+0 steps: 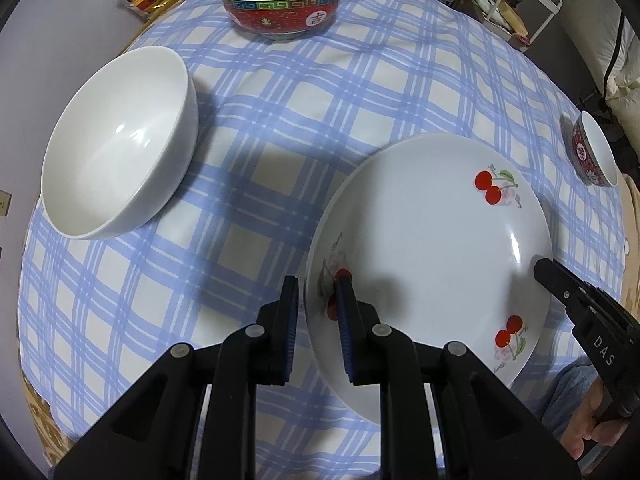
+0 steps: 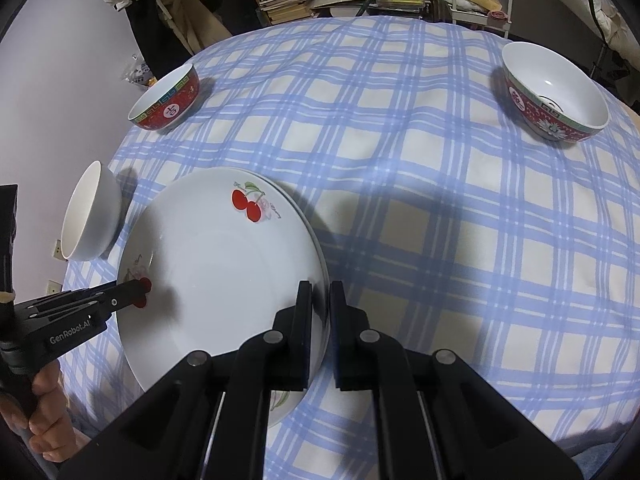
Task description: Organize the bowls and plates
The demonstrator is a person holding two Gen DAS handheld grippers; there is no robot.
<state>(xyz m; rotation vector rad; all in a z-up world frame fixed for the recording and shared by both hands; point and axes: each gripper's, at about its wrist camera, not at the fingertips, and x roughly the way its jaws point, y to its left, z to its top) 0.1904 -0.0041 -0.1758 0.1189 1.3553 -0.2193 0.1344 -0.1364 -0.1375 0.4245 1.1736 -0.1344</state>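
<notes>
A white plate with red cherries (image 1: 432,240) (image 2: 224,264) lies on the blue checked tablecloth (image 1: 280,128). My left gripper (image 1: 316,280) is shut on its left rim, one finger inside and one outside. My right gripper (image 2: 321,285) is shut on the opposite rim. Each shows in the other's view, the right gripper (image 1: 544,268) and the left gripper (image 2: 138,288). A second rim edge peeks out under the plate's far side in the right wrist view. A plain white bowl (image 1: 120,148) (image 2: 90,216) stands to the plate's left.
A red patterned bowl (image 1: 280,4) (image 2: 166,100) stands at the far left of the table, another red bowl (image 1: 594,152) (image 2: 556,96) at the far right. Stacked books (image 2: 288,4) and a white cart (image 1: 536,4) are behind the table. Hands (image 2: 44,392) hold the gripper handles.
</notes>
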